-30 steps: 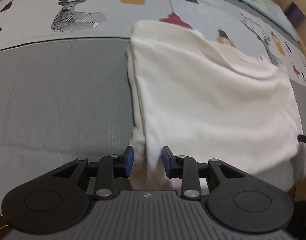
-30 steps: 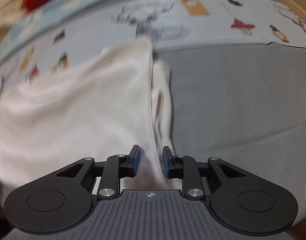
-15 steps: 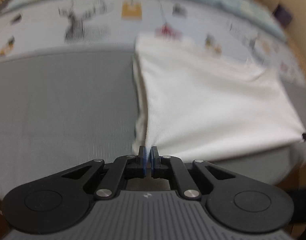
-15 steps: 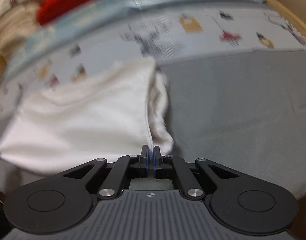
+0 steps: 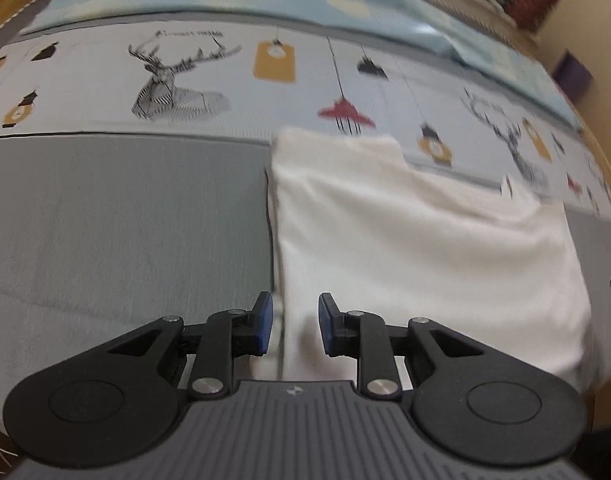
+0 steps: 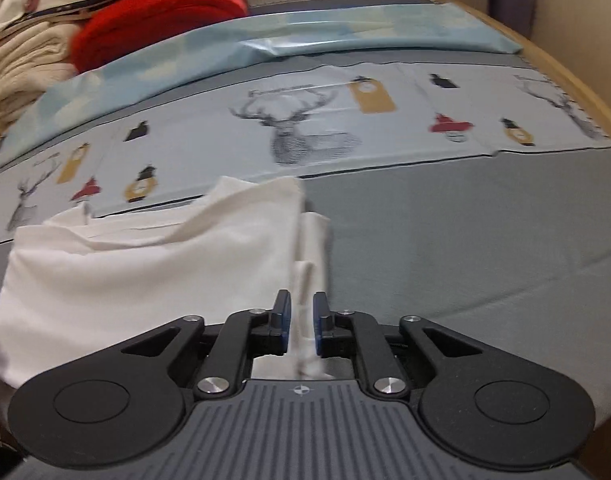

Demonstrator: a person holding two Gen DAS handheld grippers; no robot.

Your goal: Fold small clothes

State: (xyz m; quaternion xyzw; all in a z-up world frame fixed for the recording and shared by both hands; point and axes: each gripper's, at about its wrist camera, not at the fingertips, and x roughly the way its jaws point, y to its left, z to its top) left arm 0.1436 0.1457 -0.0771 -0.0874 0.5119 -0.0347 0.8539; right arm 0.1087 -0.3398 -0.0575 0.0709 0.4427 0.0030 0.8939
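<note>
A white garment (image 5: 417, 248) lies folded and flat on the grey bed cover, its far edge on the deer-print sheet. It also shows in the right wrist view (image 6: 153, 280). My left gripper (image 5: 293, 324) is open, its jaws apart over the garment's near left corner, with cloth between them but not clamped. My right gripper (image 6: 302, 322) is open with a narrow gap, straddling the garment's near right edge, where a folded strip (image 6: 313, 248) sticks out.
The grey bed cover (image 5: 117, 224) spreads to both sides. The deer-print sheet (image 6: 305, 132) and a light blue sheet (image 6: 345, 36) lie beyond. A pile of red and cream clothes (image 6: 105, 28) sits at the far left. The wooden bed edge (image 6: 577, 88) runs along the right.
Both grippers were shut on the garment's near corners half a second ago; now both have opened and let the cloth go. The garment lies flatter, and both views have tilted up.
</note>
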